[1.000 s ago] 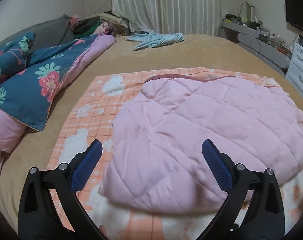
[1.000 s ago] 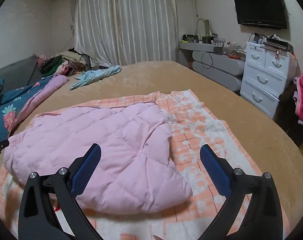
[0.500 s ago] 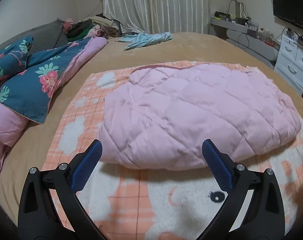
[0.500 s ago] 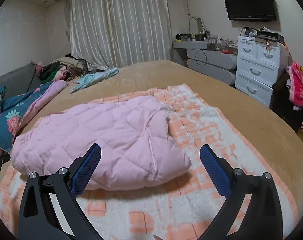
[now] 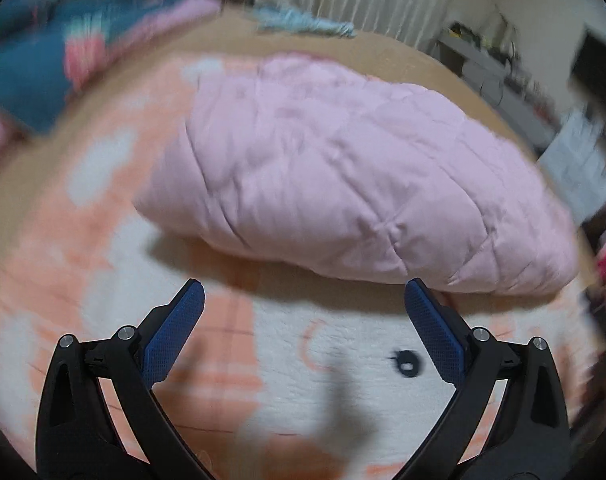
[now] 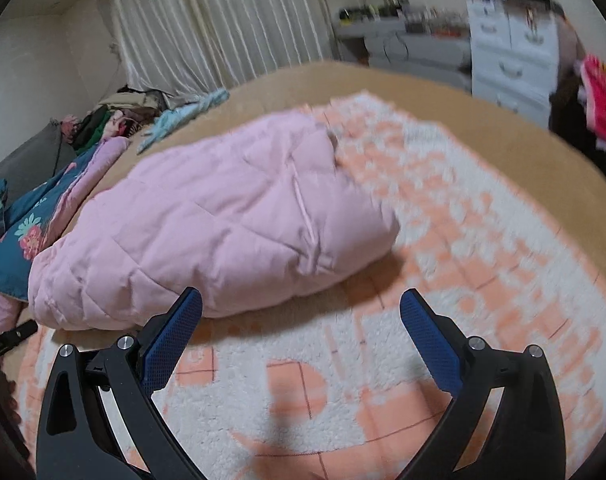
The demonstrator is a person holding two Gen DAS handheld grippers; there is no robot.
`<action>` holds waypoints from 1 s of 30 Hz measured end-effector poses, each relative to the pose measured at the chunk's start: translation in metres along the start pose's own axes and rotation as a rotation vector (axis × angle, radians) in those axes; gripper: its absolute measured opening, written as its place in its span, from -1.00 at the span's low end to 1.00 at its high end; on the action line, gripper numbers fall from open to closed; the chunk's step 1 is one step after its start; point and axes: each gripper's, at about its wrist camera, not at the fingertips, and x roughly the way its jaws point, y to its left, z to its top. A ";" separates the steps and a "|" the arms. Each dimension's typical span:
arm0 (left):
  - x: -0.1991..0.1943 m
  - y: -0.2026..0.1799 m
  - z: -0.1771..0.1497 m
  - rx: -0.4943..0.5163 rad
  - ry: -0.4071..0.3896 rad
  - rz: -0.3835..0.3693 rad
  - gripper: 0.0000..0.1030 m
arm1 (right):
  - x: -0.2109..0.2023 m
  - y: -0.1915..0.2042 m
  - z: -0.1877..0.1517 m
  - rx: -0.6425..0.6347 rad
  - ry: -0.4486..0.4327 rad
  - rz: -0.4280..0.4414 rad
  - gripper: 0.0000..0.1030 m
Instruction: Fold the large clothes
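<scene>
Both of your claws stand wide and hold nothing. The left claw [image 5: 301, 312] and the right claw [image 6: 301, 312] hang just above the near part of the bed, with the pink quilted garment [image 5: 343, 168] straight ahead of each.

The garment lies in a puffy bundle on the peach-and-white blanket [image 6: 443, 248], and its long axis runs across your front, from the bed's left side toward its right. That is the relation to mind: its near edge faces you broadside, so each claw has one end of it. In the left wrist view the bundle's near edge is just beyond the right fingertip and its left end stands farther off. In the right wrist view the near edge comes just past the left fingertip, and the right end [image 6: 383, 228] lies ahead and slightly left of centre. Neither claw touches the fabric. The left wrist view is blurred, so finer seams there cannot be read.

My judgement is that the near edge is the part to take, one claw toward each end, and the padded fabric will likely need a deep bite.

The blanket rests on a tan bedspread [image 6: 483, 120]. A floral blue quilt [image 6: 19, 236] lies along the bed's left edge, a light blue cloth [image 6: 183, 114] at the far edge, curtains [image 6: 223, 28] behind and white drawers [image 6: 511, 56] off the right side.
</scene>
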 end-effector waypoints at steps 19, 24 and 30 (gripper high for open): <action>0.087 0.060 0.040 -0.500 0.022 -0.271 0.84 | 0.087 -0.024 0.024 0.321 0.167 0.266 0.92; 0.097 0.059 0.047 -0.528 0.001 -0.281 0.84 | 0.104 -0.020 0.035 0.327 0.159 0.289 0.92; 0.100 0.051 0.055 -0.493 -0.027 -0.255 0.84 | 0.115 -0.017 0.044 0.295 0.124 0.298 0.83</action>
